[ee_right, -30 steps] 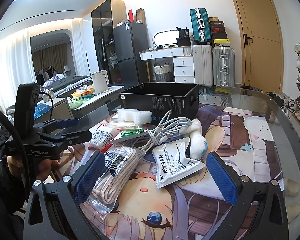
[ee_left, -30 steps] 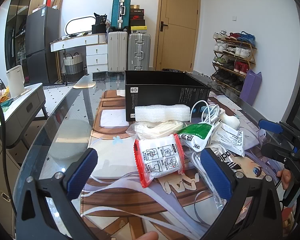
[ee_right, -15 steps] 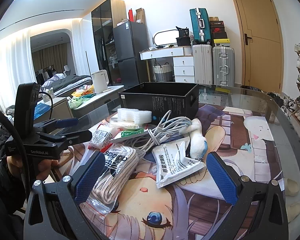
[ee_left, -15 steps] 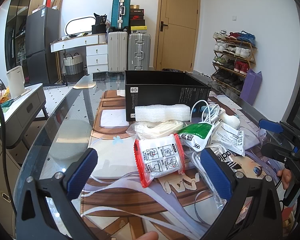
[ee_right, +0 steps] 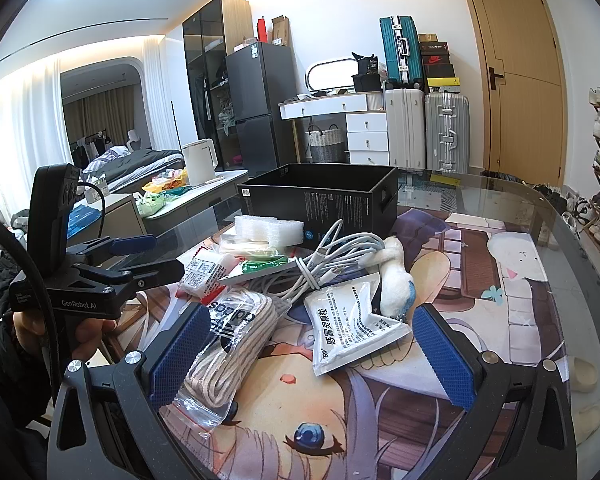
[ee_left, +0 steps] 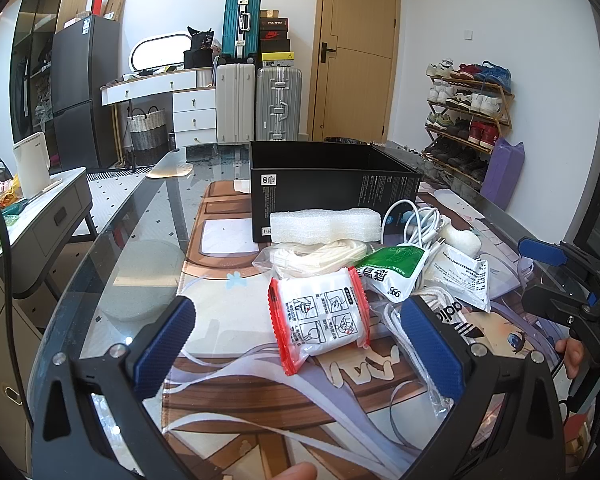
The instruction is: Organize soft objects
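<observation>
Both grippers hover low over the desk, jaws spread wide and holding nothing: the left gripper frames a red-edged white packet, the right gripper a bagged cord bundle and white sachet. Beyond lie a white cable, foam block, then the open black box.

Between the blue-padded left gripper lies a white red-edged packet, beyond it a green-white sachet and seemingly matte black box.

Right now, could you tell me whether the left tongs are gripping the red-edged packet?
No, the left tongs stand open, and the red-edged packet lies untouched on the mat between them.
</observation>
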Demonstrator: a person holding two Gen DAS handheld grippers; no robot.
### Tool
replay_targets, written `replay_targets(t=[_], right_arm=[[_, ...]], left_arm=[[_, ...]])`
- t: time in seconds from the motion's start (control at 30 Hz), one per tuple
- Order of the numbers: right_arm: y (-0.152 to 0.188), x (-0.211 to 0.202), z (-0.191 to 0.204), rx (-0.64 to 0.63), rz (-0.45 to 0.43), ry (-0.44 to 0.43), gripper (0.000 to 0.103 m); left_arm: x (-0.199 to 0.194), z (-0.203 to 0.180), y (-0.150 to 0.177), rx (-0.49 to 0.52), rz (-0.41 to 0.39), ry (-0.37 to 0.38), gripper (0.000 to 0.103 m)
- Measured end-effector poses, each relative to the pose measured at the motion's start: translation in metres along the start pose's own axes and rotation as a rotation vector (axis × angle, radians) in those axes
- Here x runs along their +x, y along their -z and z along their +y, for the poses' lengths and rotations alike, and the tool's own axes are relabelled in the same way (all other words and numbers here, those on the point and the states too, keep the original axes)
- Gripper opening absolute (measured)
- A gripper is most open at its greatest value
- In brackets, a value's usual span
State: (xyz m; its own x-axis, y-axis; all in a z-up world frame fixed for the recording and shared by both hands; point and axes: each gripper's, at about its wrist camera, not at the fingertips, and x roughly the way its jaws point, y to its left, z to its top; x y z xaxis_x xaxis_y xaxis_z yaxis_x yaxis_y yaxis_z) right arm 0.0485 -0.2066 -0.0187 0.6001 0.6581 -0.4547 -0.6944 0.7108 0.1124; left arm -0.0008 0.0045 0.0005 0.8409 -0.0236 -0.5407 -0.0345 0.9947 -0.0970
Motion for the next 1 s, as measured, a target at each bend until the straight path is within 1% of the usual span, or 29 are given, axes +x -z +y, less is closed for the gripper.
replay_targets(t=[0.37, 0.4, 0.5, 0.6, 0.67, 0.77, 0.87, 0.9, 0.93, 1.0], right_arm=[[0.0, -0.002, 0.001, 0.003, 0.007, 0.009, 0.103], [0.002, 0.003, -0.002, 0.005, 0.01, 0.011, 0.103], [-0.003, 0.004, -0.002, 0.011, 0.017, 0.021, 0.103], [-0.004, 0.007, -0.005, 0.006, 0.038, 0.038, 0.103], [-0.006, 0.007, -0.003, -0.011, 0.081, 0.061, 0.103], [-0.008, 0.009, -0.005, -0.032, 0.1, 0.094, 0.103], [-0.009, 0.01, -0.009, -0.029, 0.12, 0.12, 0.103], [-0.009, 0.012, -0.011, -0.001, 0.124, 0.105, 0.103], [-0.008, 0.014, -0.013, -0.001, 0.145, 0.112, 0.103], [-0.008, 0.02, -0.017, 0.051, 0.182, 0.096, 0.103]], left_arm=[[0.0, 0.003, 0.0, -0.001, -0.003, -0.008, 0.103], [0.0, 0.003, 0.0, 0.001, 0.0, -0.009, 0.103], [-0.001, 0.003, 0.0, 0.014, 0.002, -0.014, 0.103], [-0.001, 0.0, -0.001, 0.03, 0.006, -0.021, 0.103], [-0.004, -0.001, -0.002, 0.049, -0.01, -0.034, 0.103], [-0.005, -0.003, -0.005, 0.069, -0.005, -0.036, 0.103], [-0.002, -0.004, -0.007, 0.08, 0.025, -0.026, 0.103], [0.0, -0.005, -0.007, 0.084, 0.039, -0.024, 0.103], [0.004, -0.006, -0.007, 0.088, 0.062, -0.025, 0.103], [0.013, -0.007, -0.006, 0.094, 0.104, -0.036, 0.103]])
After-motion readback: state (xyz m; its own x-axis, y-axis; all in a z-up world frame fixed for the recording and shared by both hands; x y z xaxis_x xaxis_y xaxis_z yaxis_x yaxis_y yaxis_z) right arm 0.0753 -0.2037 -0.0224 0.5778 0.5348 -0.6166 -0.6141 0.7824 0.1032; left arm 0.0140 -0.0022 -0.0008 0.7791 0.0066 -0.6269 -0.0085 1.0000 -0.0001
